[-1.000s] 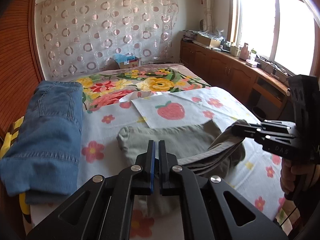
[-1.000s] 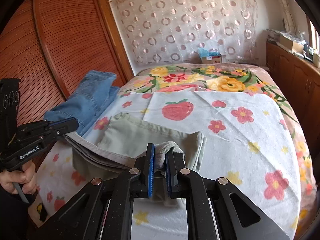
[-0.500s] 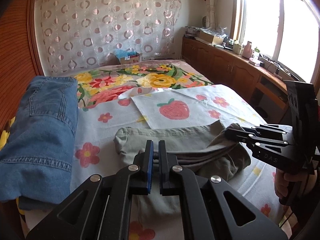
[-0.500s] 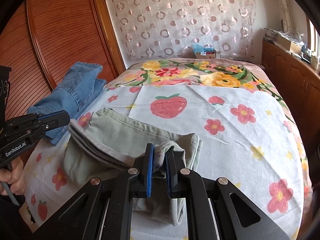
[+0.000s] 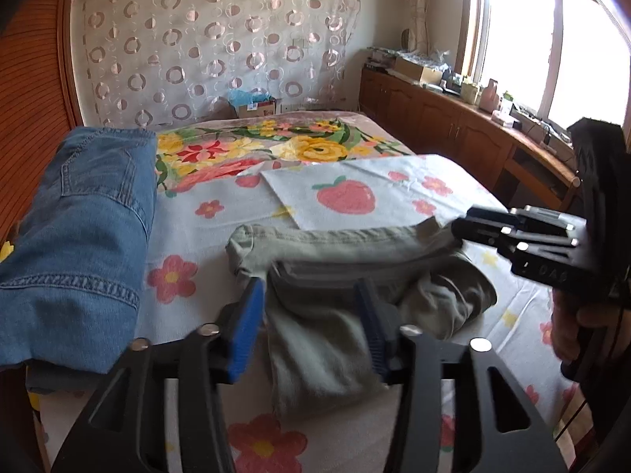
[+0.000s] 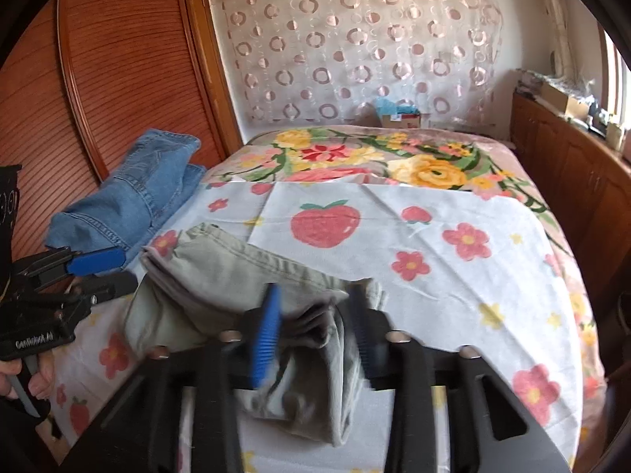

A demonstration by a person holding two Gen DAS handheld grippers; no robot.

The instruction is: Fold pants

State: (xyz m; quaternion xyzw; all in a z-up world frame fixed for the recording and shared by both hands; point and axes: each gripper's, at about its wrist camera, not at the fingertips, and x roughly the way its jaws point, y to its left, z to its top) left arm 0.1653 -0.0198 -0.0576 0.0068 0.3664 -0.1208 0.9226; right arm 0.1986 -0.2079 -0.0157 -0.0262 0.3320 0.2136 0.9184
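Far wall: pale plaster, a sheer curtain (image 5: 221, 51) with pink ring pattern hanging across most of it.
Left side: reddish wooden louvred panels (image 6: 130, 75) running up beside the bed.
Bed (image 6: 465, 287): taking up most of the room, white sheet with strawberries and flowers lying over a floral blanket (image 5: 276, 146) showing at the far end.
Right side: low wooden cabinets (image 5: 441, 126) standing along the wall, their top crowded with boxes and small bottles.
Window (image 5: 552, 39): wood-framed, above the cabinets, letting in strong daylight that is washing out the panes.
Head of bed: a small cardboard box (image 5: 256, 108) with blue material sitting against the curtain.
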